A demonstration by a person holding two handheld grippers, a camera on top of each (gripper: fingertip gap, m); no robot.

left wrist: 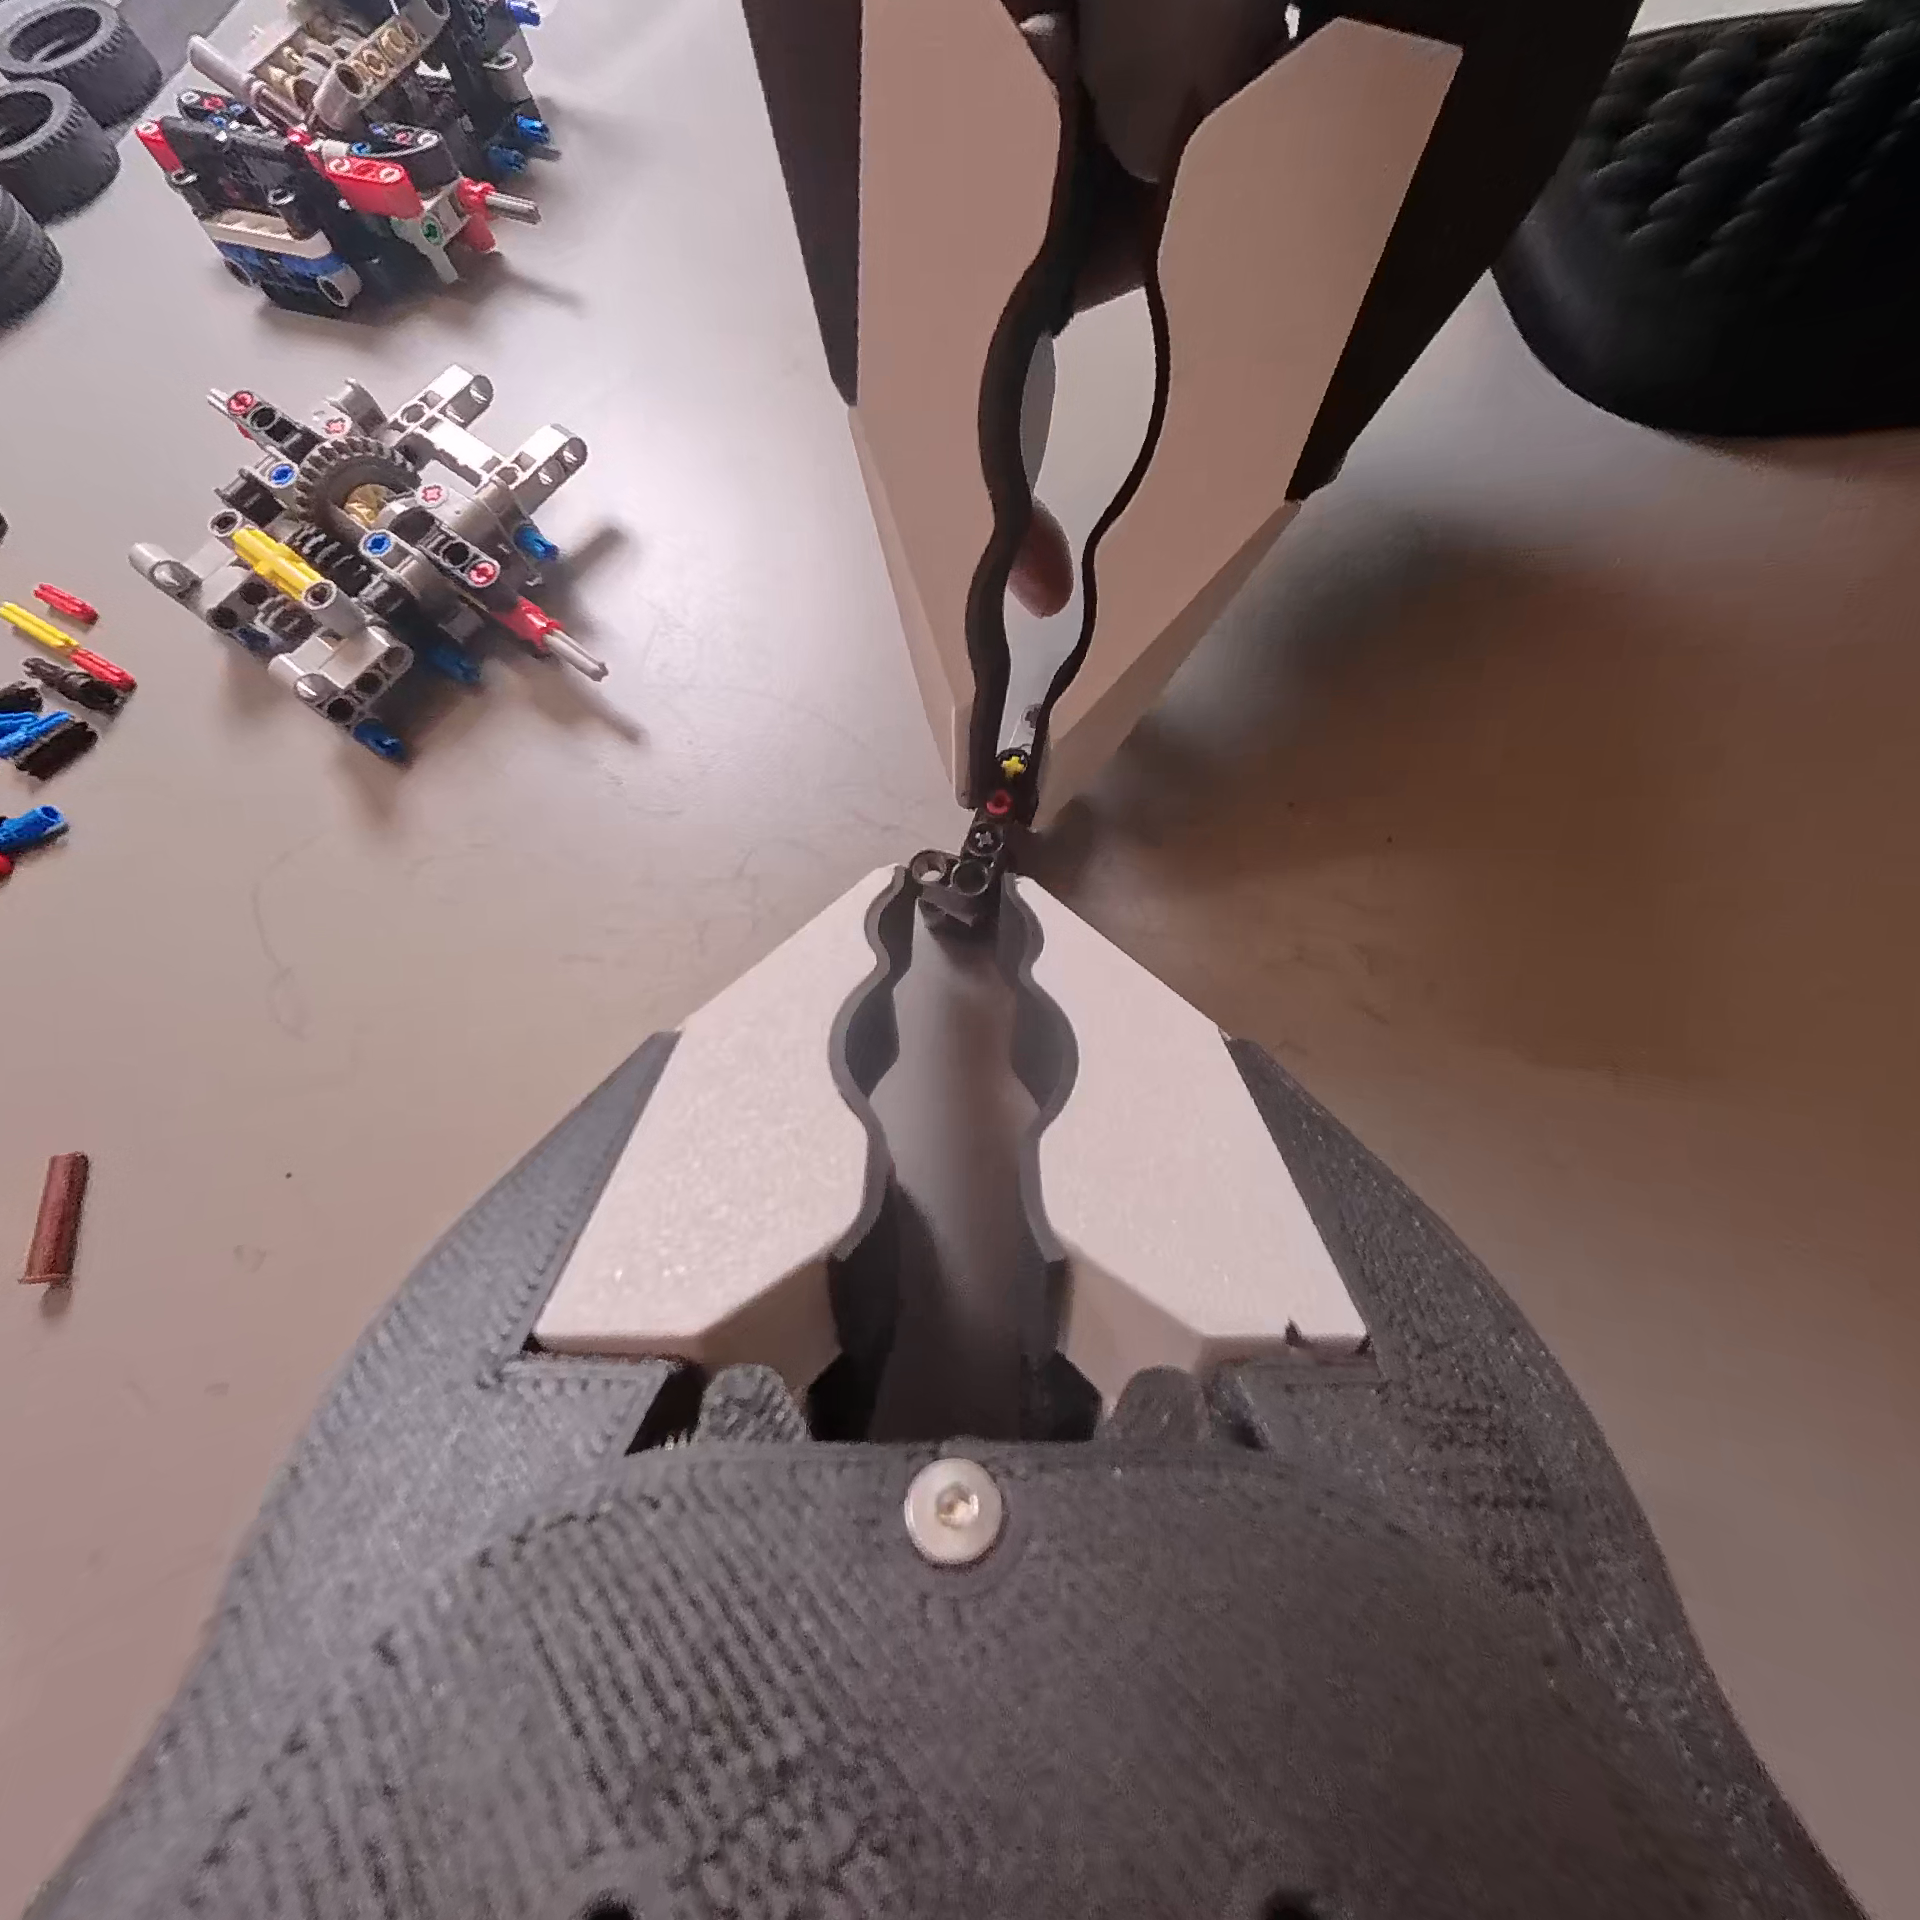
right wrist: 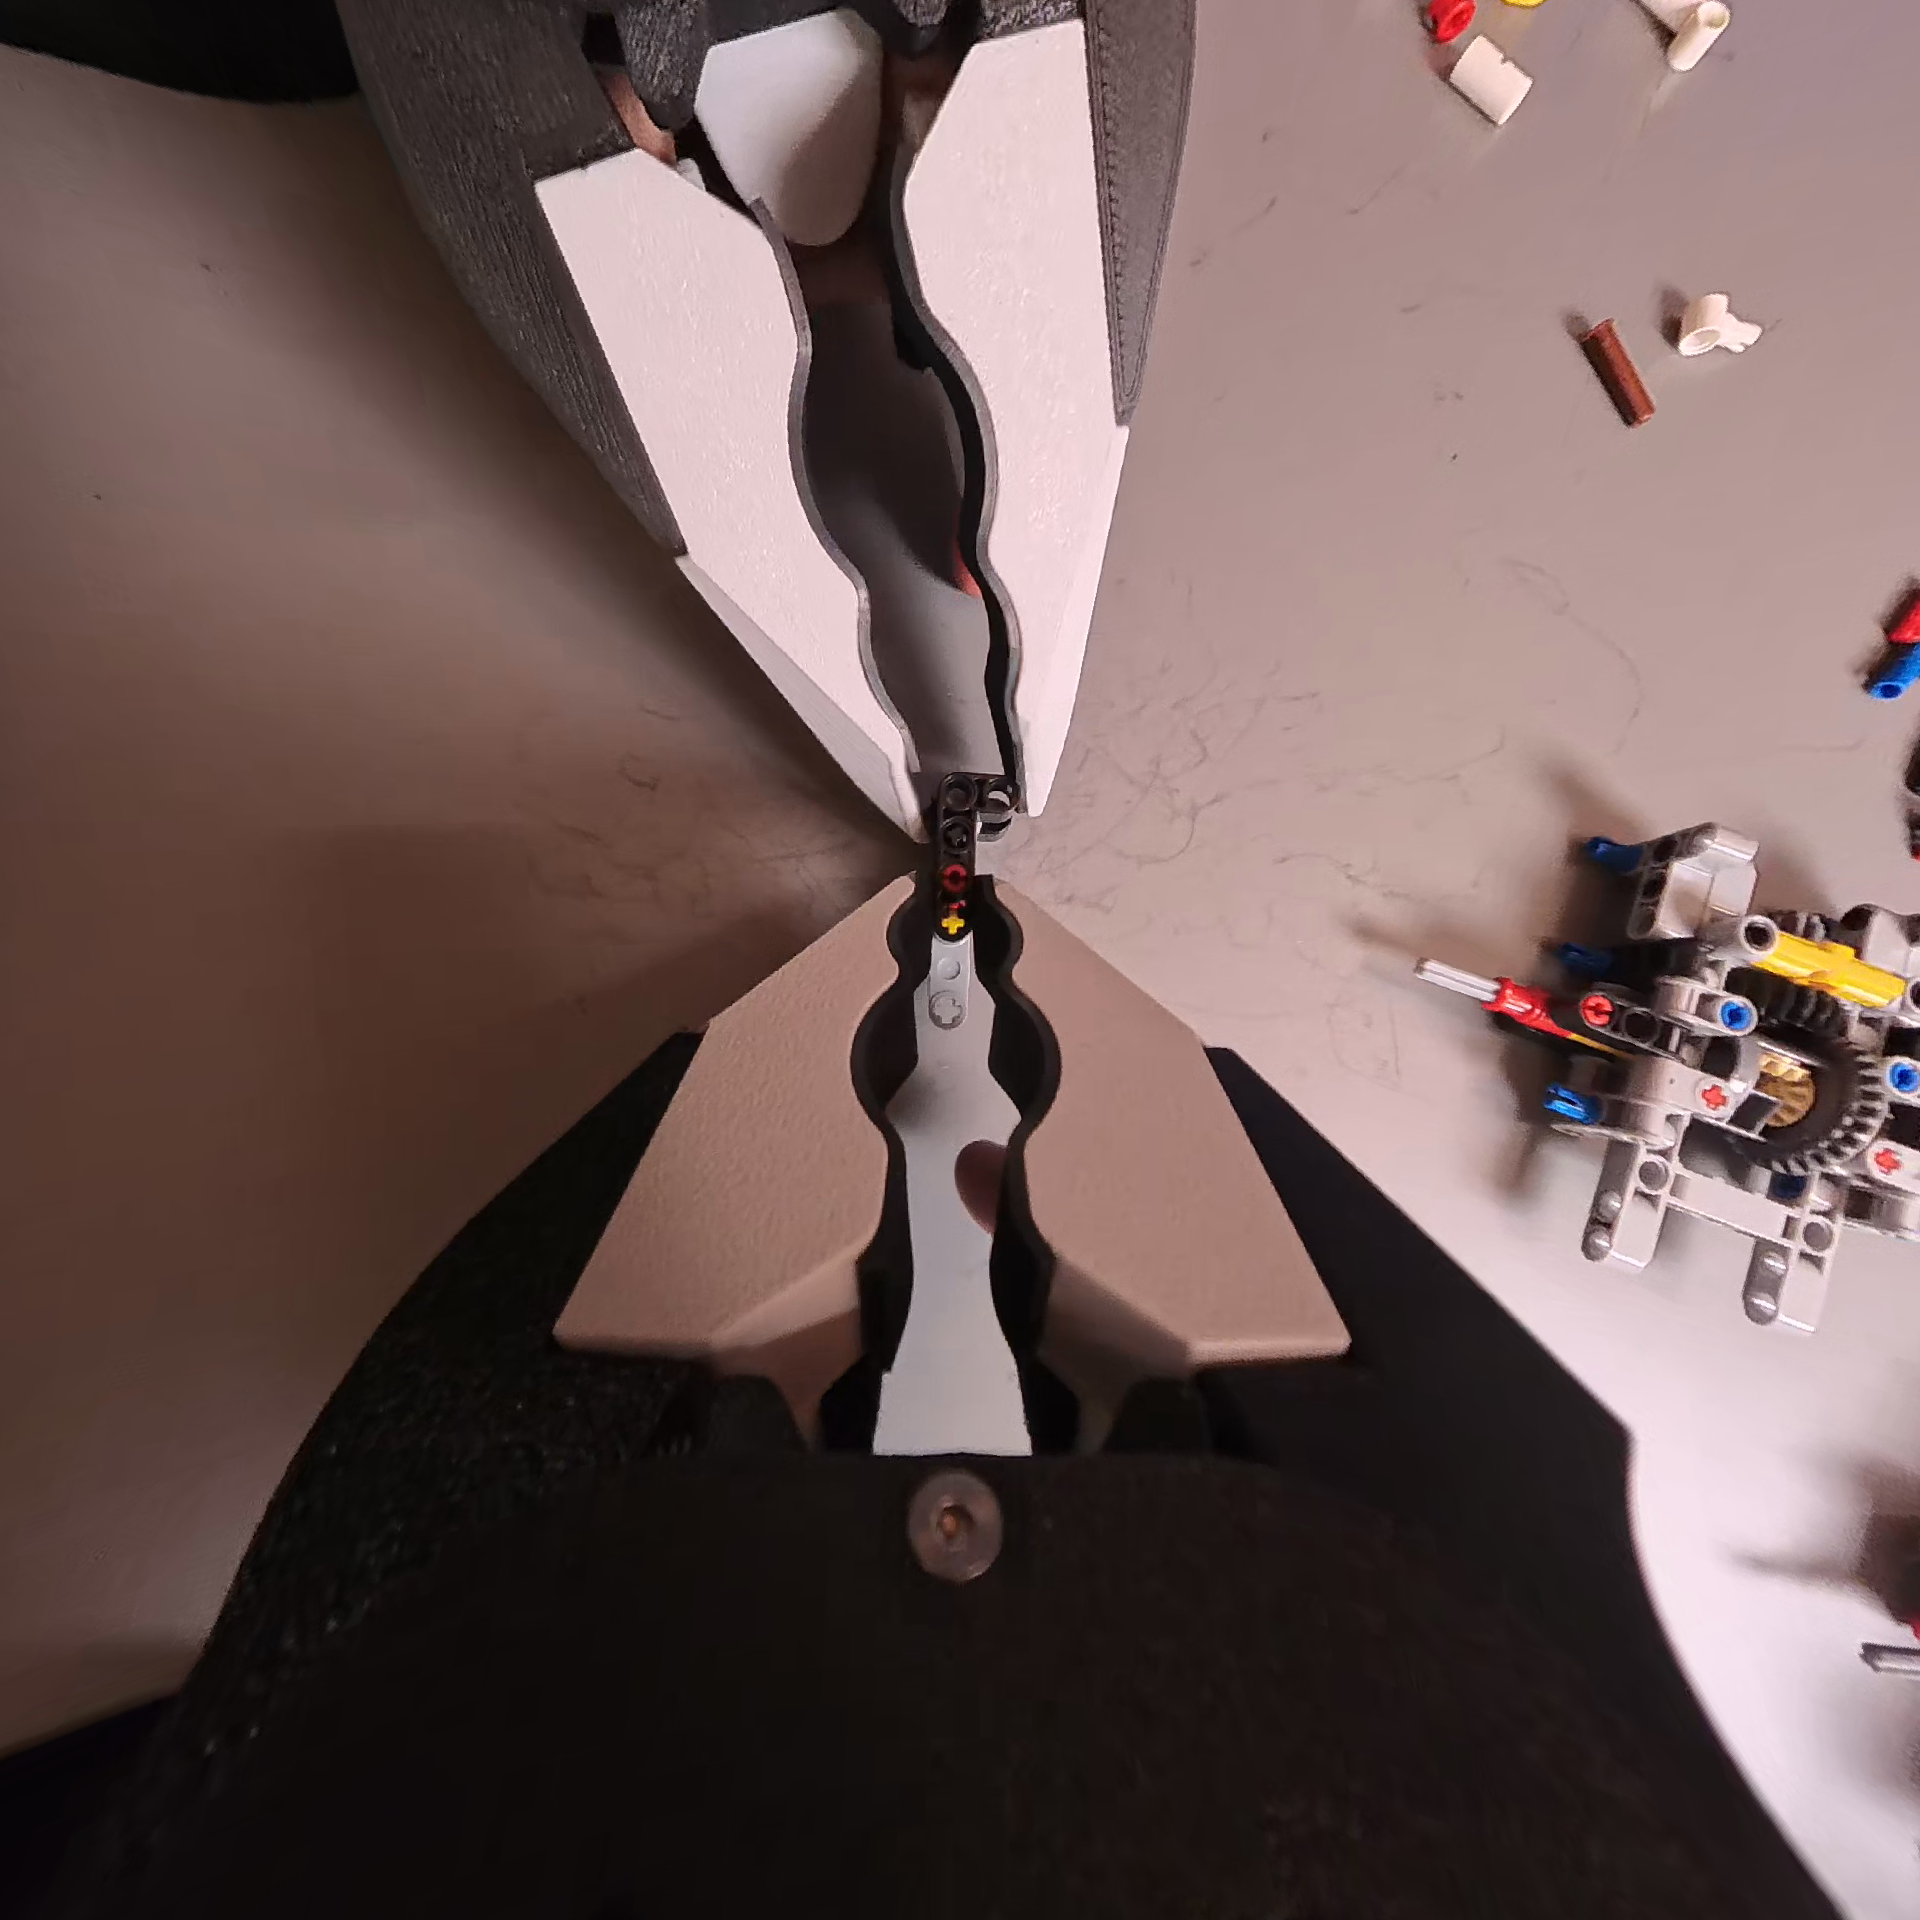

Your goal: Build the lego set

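Black L-shaped beam (left wrist: 982, 862) with a red pin and a yellow axle end hangs above the counter (left wrist: 727, 727), bridging both tools at picture centre. From the left in the left wrist view: loose pins (left wrist: 52, 717) at 9 o'clock, a geared grey assembly (left wrist: 364, 551) at 10 o'clock, tyres (left wrist: 62, 104) at 11 o'clock. The left tool (left wrist: 961, 894) is clamped on the beam's short end; the right tool (right wrist: 956, 914), opposite at 12 o'clock, is clamped on its long end.
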